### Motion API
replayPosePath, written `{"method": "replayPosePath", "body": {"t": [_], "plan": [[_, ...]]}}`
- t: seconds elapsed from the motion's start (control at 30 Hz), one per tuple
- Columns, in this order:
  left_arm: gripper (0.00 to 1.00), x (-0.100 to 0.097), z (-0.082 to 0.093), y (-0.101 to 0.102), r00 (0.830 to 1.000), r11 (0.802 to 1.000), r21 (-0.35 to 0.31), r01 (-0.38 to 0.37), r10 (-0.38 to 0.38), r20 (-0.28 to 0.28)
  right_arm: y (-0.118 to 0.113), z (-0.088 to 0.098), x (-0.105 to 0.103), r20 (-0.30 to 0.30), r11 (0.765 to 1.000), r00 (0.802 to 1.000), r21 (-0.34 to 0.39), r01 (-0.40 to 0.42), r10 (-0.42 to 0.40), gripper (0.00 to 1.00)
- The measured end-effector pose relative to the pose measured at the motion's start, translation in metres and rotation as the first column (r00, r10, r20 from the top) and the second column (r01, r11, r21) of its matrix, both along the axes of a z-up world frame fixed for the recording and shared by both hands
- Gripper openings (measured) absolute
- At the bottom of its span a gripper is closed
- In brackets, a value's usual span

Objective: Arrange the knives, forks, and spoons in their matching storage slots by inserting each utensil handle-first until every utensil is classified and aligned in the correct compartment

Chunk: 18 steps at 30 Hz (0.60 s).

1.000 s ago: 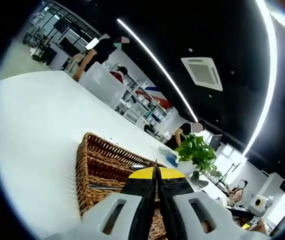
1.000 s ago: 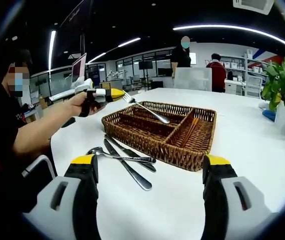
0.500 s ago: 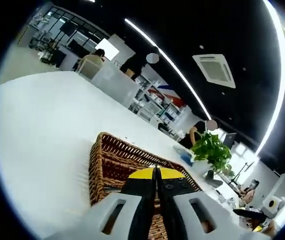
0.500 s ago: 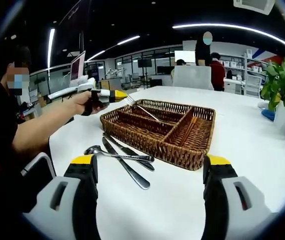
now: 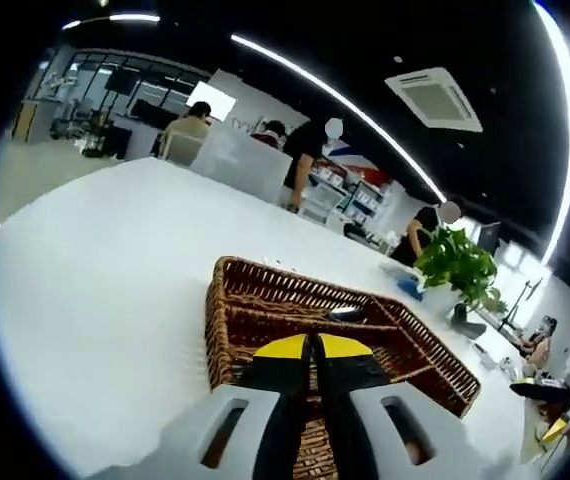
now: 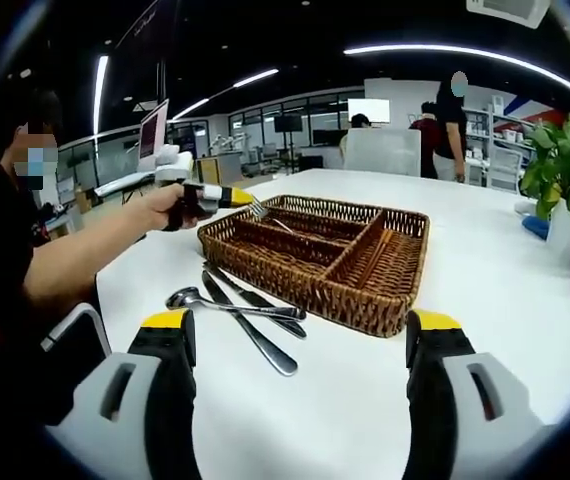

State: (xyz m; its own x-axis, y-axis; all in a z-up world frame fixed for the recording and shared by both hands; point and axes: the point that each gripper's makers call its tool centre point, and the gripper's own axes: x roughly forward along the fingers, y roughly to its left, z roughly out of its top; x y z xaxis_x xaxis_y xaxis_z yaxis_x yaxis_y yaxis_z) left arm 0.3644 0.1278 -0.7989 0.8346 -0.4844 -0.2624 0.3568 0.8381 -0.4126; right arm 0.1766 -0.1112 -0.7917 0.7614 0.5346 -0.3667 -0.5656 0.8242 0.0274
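On the smooth white table (image 6: 525, 300) your woven wicker tray (image 6: 315, 255) sits with ribbed brown walls and long dividers. Your left gripper (image 6: 227, 197), yellow-tipped, has its jaws pressed together on a slim metal fork (image 6: 265, 216), tines at the jaws and handle slanting down into a long slot on the tray's left side. Just beside the near wall, polished steel utensils (image 6: 250, 315) lie crossed on the table: a round-bowled spoon and flat knives. Your right gripper (image 6: 300, 325) hangs near them with jaws spread wide, holding nothing.
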Motion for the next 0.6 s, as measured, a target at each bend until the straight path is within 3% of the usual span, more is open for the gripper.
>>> {"method": "replayPosePath", "body": {"t": [0.17, 0.33, 0.6], "plan": [[0.04, 0.001, -0.005, 0.004, 1.000, 0.990, 0.139, 0.000, -0.002, 0.014, 0.003, 0.001, 0.000, 0.001, 1.000, 1.000, -0.004, -0.010, 0.010, 0.89], [0.05, 0.003, -0.005, 0.004, 1.000, 0.983, 0.184, -0.002, -0.001, 0.012, 0.004, 0.002, 0.000, 0.005, 1.000, 1.000, -0.002, -0.012, 0.012, 0.89], [0.06, 0.004, -0.010, 0.013, 1.000, 0.953, 0.304, -0.010, 0.009, 0.007, 0.004, 0.002, 0.001, 0.006, 1.000, 1.000, -0.001, -0.012, 0.012, 0.89]]}}
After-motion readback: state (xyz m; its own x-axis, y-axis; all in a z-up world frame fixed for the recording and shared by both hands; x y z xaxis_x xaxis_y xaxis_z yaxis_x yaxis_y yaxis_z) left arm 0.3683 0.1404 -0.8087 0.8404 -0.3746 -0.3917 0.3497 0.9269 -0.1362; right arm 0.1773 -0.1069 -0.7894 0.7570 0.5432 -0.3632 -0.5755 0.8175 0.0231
